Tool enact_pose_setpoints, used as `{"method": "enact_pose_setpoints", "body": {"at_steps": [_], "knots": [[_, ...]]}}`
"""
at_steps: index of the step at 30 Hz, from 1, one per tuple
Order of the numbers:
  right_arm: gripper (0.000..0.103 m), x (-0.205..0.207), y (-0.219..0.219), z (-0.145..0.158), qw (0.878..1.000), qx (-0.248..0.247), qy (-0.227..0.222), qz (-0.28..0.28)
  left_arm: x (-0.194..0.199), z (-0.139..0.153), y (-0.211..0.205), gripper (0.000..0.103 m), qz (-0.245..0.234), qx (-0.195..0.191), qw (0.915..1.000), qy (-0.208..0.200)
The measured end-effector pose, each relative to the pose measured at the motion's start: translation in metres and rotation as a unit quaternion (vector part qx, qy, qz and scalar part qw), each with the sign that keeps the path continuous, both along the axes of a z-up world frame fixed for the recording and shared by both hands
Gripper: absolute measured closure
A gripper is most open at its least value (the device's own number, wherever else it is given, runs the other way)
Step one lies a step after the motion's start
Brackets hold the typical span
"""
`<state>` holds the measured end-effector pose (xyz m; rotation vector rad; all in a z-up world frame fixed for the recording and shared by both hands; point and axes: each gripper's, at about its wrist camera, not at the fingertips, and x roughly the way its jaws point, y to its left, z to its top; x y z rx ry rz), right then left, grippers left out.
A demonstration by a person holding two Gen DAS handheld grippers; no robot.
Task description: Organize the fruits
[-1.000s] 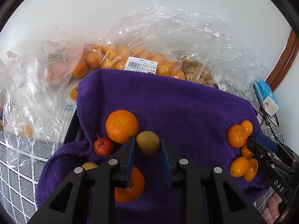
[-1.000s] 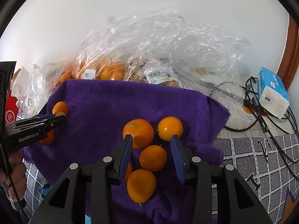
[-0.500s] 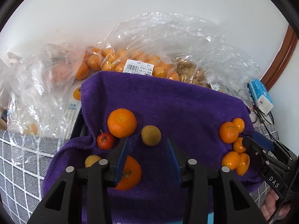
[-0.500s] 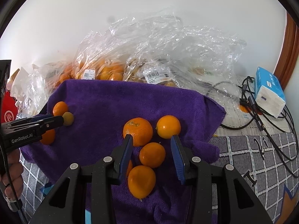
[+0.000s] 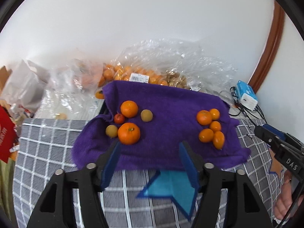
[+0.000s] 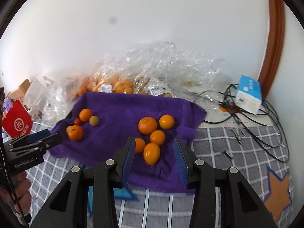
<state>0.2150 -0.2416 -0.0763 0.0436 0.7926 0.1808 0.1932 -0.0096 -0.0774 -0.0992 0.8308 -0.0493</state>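
Purple towelling, a single towel (image 5: pixel 171 110) laid over the grey checked cover (image 5: pixel 47 152), served as the sorting surface, and the fruit on it lay in two clusters well apart, an arrangement that read as sorting by kind. The left-hand cluster was mixed: two large oranges (image 5: pixel 129 133), one small red fruit (image 5: pixel 119 118) and two dull yellow-brown round fruits, one of which (image 5: pixel 146 115) sat just beside the upper orange. The right-hand cluster (image 6: pixel 152 133) held five smaller orange fruits, touching or nearly so, the nearest being oval. The left gripper (image 5: pixel 150 161) hung near the towel's front edge with its fingers spread and nothing between them; the jaws had just been opening, and the yellow-brown fruit lay clear of them on the cloth, consistent with a fruit set down among its group. The right gripper (image 6: pixel 153 161) was held above the front of the towel with a moderate gap between its fingers; the oval fruit appeared in that gap but lay on the towel beyond the pads and was not gripped. Clear plastic bags (image 5: pixel 152 66) containing more orange fruit stood behind the towel against the wall, presumably the stock to be sorted. A tissue pack (image 6: pixel 248 95) and loose cables (image 6: pixel 256 125) lay to the right, apart from the work. In my judgement the sorting was only partly done
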Motion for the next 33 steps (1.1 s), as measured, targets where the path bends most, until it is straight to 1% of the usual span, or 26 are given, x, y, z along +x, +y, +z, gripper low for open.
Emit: {"method": "enact_pose_setpoints", "body": {"at_steps": [4,5,7,9,12,16,18,21,23,26,29,33], "knots": [[0.061,-0.036,-0.007,0.017,1.000,0.013,-0.003,-0.006,-0.035,0.016,-0.006,0.031,0.000,0.011,0.9998,-0.017],[0.061,-0.042,-0.007,0.018,1.000,0.016,-0.003,-0.005,-0.043,0.020,-0.007,0.031,0.000,0.014,0.9997,-0.021],[0.056,-0.060,-0.009,0.024,1.000,0.022,-0.011,-0.007,-0.059,0.026,-0.010,0.030,0.000,0.018,0.9994,-0.031],[0.034,-0.078,-0.011,0.030,1.000,0.018,-0.023,-0.011,-0.076,0.032,-0.012,0.027,0.001,0.019,0.9989,-0.042],[0.021,-0.107,-0.011,0.039,0.999,0.008,-0.050,-0.015,-0.100,0.038,-0.013,0.023,0.003,0.017,0.9983,-0.056],[0.018,-0.144,-0.014,0.047,0.997,-0.002,-0.069,-0.027,-0.127,0.045,-0.014,0.017,0.010,0.023,0.9969,-0.074],[0.012,-0.157,-0.017,0.050,0.997,0.000,-0.072,-0.035,-0.138,0.047,-0.016,0.015,0.012,0.031,0.9959,-0.084],[0.008,-0.175,-0.022,0.051,0.996,0.004,-0.075,-0.043,-0.155,0.051,-0.020,0.013,0.013,0.040,0.9943,-0.098],[0.006,-0.187,-0.023,0.051,0.996,-0.004,-0.076,-0.049,-0.166,0.053,-0.022,0.012,0.015,0.041,0.9936,-0.104],[0.006,-0.199,-0.022,0.051,0.995,-0.017,-0.082,-0.055,-0.177,0.055,-0.023,0.012,0.016,0.037,0.9932,-0.109],[0.006,-0.207,-0.024,0.052,0.995,-0.017,-0.085,-0.059,-0.185,0.058,-0.026,0.012,0.020,0.046,0.9916,-0.119],[0.006,-0.210,-0.026,0.053,0.994,-0.018,-0.085,-0.063,-0.190,0.060,-0.029,0.011,0.021,0.043,0.9911,-0.124]]}}
